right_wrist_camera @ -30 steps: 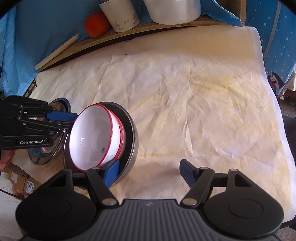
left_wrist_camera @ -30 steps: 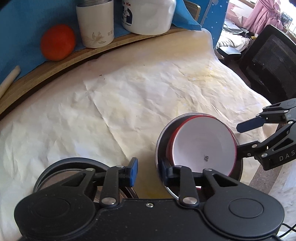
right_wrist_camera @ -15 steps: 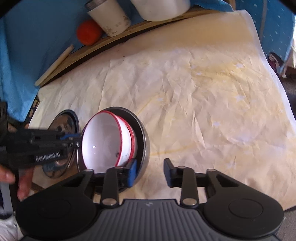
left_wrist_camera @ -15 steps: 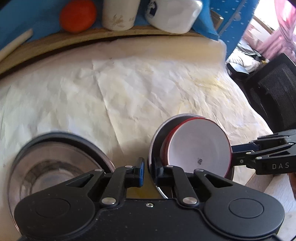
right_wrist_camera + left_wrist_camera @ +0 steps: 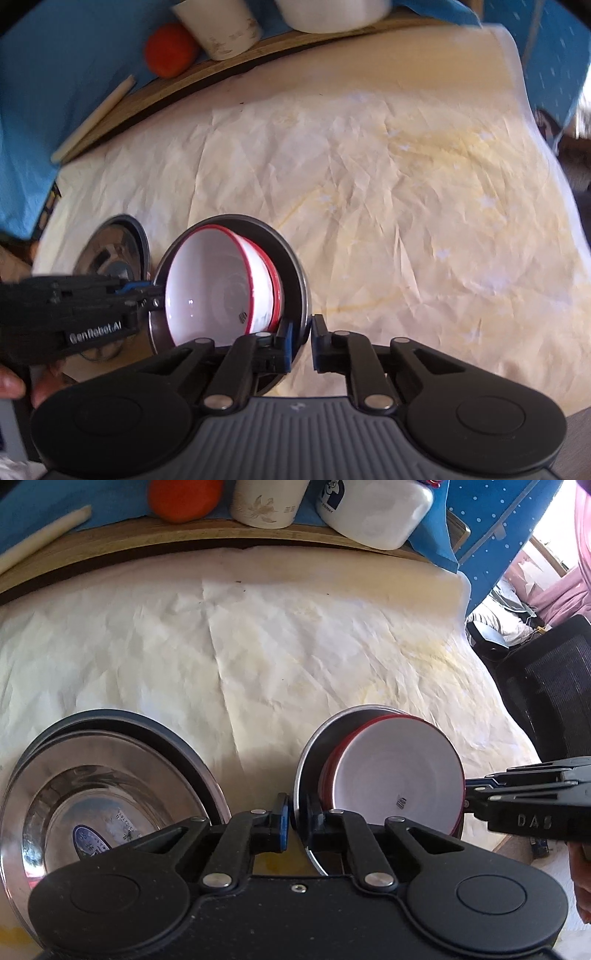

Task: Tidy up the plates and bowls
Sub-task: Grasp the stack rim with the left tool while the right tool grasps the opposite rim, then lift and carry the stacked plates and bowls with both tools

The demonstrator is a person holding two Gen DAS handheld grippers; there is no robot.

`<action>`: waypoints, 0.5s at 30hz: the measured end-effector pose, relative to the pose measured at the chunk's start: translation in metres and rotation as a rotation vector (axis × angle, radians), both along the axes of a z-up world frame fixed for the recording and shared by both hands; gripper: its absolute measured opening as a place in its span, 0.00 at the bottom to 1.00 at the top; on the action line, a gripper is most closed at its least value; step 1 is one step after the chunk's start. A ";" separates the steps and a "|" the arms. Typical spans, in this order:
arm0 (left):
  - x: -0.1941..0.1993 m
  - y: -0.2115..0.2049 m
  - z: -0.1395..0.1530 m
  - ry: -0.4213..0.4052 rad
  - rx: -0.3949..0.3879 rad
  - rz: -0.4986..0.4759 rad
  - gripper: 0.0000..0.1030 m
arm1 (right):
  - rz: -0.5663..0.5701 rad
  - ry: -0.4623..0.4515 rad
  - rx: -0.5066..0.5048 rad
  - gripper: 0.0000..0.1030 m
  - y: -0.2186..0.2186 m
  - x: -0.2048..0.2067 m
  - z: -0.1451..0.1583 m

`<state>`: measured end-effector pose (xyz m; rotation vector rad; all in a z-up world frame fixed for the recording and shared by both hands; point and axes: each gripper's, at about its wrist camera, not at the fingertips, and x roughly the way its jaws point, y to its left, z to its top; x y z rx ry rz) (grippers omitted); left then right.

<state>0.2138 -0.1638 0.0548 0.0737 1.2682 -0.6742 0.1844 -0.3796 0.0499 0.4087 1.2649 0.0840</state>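
Crumpled cream paper (image 5: 295,657), yellow-stained toward its right side, covers the table. Behind it runs a wooden ledge (image 5: 147,542) draped with blue cloth (image 5: 55,92). On the ledge stand an orange (image 5: 183,498), a white cup (image 5: 267,502) with a flower print, and a white jar (image 5: 373,513). A pale stick (image 5: 44,535) lies at the ledge's left. A black mesh chair (image 5: 550,686) stands right of the table.

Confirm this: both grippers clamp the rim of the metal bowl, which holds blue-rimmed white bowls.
Wrong in one respect: the white bowls are red-rimmed, not blue, as the right wrist view shows. The left gripper and right gripper do each clamp the metal bowl by its rim.
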 end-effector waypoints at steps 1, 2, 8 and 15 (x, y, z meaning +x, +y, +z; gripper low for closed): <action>-0.001 -0.001 0.000 -0.005 0.004 -0.001 0.08 | -0.013 0.004 0.025 0.12 -0.004 0.000 -0.002; -0.002 -0.001 0.001 -0.009 0.008 -0.004 0.08 | -0.021 0.007 0.042 0.12 -0.006 0.001 -0.003; -0.002 0.002 0.000 0.005 0.001 0.014 0.08 | -0.024 -0.007 0.047 0.12 -0.007 0.000 -0.004; -0.003 0.005 -0.001 0.035 -0.003 0.083 0.07 | -0.100 0.010 0.129 0.12 -0.018 -0.002 -0.010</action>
